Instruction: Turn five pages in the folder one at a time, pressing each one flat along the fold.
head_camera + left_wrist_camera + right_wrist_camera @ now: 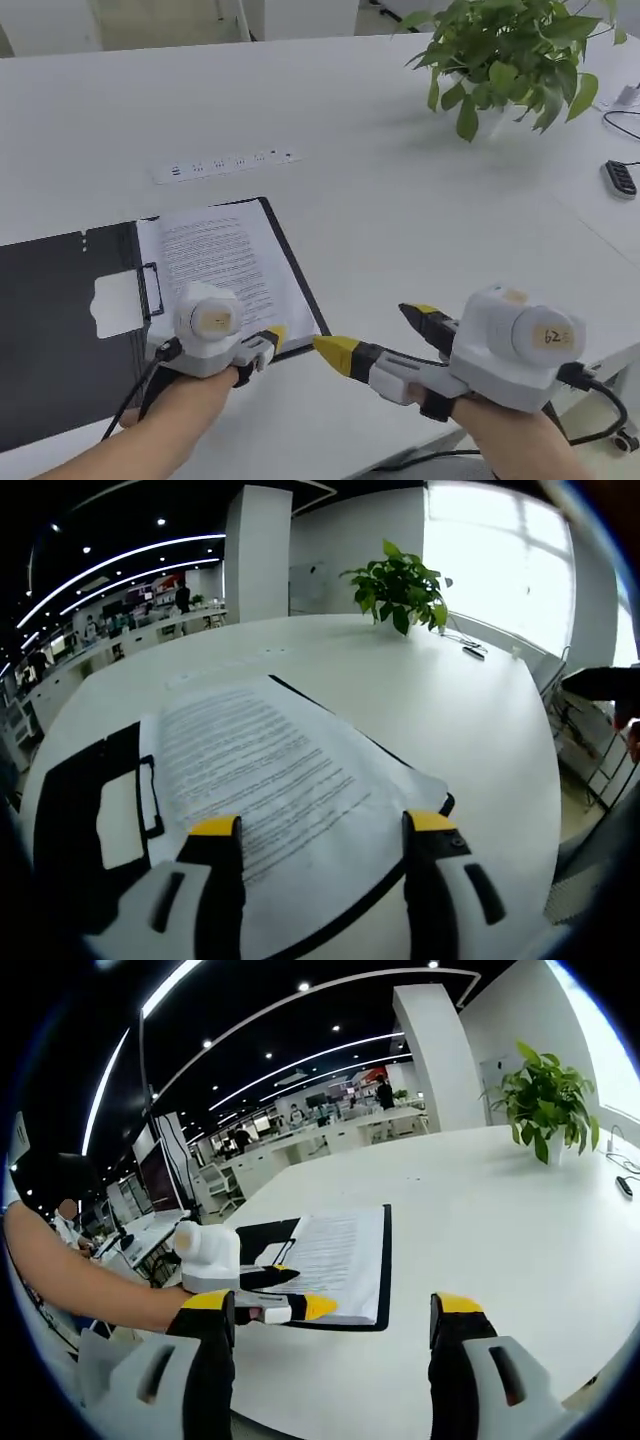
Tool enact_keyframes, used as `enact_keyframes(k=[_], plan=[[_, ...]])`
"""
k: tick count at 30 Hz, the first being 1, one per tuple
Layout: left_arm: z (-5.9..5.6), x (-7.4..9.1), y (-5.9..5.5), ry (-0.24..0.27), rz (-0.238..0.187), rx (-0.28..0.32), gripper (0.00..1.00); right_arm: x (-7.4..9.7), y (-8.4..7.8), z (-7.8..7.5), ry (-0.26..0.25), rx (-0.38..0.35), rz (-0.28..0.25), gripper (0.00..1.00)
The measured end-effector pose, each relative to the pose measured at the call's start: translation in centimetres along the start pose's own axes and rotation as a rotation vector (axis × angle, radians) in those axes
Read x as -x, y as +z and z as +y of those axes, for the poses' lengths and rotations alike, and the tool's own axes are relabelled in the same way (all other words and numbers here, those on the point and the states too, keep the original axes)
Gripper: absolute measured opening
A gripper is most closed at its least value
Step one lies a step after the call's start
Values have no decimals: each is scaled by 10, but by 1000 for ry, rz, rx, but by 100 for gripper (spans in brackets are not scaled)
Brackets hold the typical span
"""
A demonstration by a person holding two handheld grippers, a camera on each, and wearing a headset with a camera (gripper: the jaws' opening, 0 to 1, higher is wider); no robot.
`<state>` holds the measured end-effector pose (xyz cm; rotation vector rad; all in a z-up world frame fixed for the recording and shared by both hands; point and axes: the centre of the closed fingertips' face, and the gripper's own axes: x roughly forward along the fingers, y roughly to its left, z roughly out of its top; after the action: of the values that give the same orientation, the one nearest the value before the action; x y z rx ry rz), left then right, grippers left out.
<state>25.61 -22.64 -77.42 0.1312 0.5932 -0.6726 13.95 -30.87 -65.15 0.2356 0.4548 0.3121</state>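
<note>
The folder (50, 320) lies open at the table's near left, black cover on the left, a printed page (225, 255) on the right. My left gripper (262, 345) hovers at the page's lower right corner. In the left gripper view it (322, 825) is open, yellow tips spread above the page (260, 760), nothing held. My right gripper (378, 332) is open over bare table just right of the folder, tips pointing left. In its own view the right gripper (332, 1302) faces the left gripper (290, 1290) and the page (345, 1250).
A white power strip (228, 163) lies beyond the folder. A potted plant (515, 55) stands at the far right, with a small dark remote (620, 178) and a cable near it. The table's (400, 220) front edge runs just below my hands.
</note>
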Motion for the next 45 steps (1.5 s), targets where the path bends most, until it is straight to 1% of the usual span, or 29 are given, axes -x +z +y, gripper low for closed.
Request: enact_keyframes(k=[1,3,4,7,12,14,15,16,17,19,20,23,28,30,31,32,33,38,42,44,45], plan=[[-1,-2,-1,1,0,-3,61,-1,0,1,1,1,0,80],[-2,-4,-2,8,3,-35,58,-3,0,2,5,4,5,79],[-1,-4,-3,14,8,-62,54,-5,0,2,5,5,8,79],[-2,-5,-5,16,3,-77,48,-10,-2,3,11,-1,17,79],[-2,-5,-6,9,-14,-93,45,-23,-6,3,22,-14,33,78],[-3,-5,-5,3,-17,-101,42,-29,-9,3,23,-22,41,77],[-5,-5,-6,-12,-19,-112,36,-33,-11,4,24,-24,47,76],[-8,-5,-7,-18,-18,-139,31,-34,-12,4,25,-23,49,75],[-8,-5,-6,-13,-21,-150,26,-37,-13,4,27,-28,55,74],[-7,-5,-7,-9,-24,-144,24,-40,-15,4,29,-29,56,74],[-5,-5,-6,-11,-28,-145,24,-43,-16,4,29,-32,58,74],[-2,-6,-6,-8,-25,-155,19,-48,-17,5,33,-52,57,73],[0,-5,-5,-6,-25,-190,14,-59,-22,2,28,-64,69,72],[5,-6,-5,14,-22,-198,8,-64,-23,2,30,-68,73,70],[10,-6,-5,28,-12,-240,5,-67,-25,2,30,-67,82,69],[9,-6,-4,16,-11,-261,4,-69,-26,1,29,-64,85,69],[10,-7,-5,21,-11,-267,3,-72,-27,1,28,-62,88,68],[11,-7,-5,20,-11,-244,1,-87,-31,-2,22,-77,102,61],[12,-7,-4,16,-10,-233,1,-99,-38,-7,10,-109,115,52],[11,-7,-5,15,-10,-232,1,-103,-43,-10,0,-127,134,46],[11,-7,-5,17,-10,-229,1,-105,-43,-10,0,-123,129,45]])
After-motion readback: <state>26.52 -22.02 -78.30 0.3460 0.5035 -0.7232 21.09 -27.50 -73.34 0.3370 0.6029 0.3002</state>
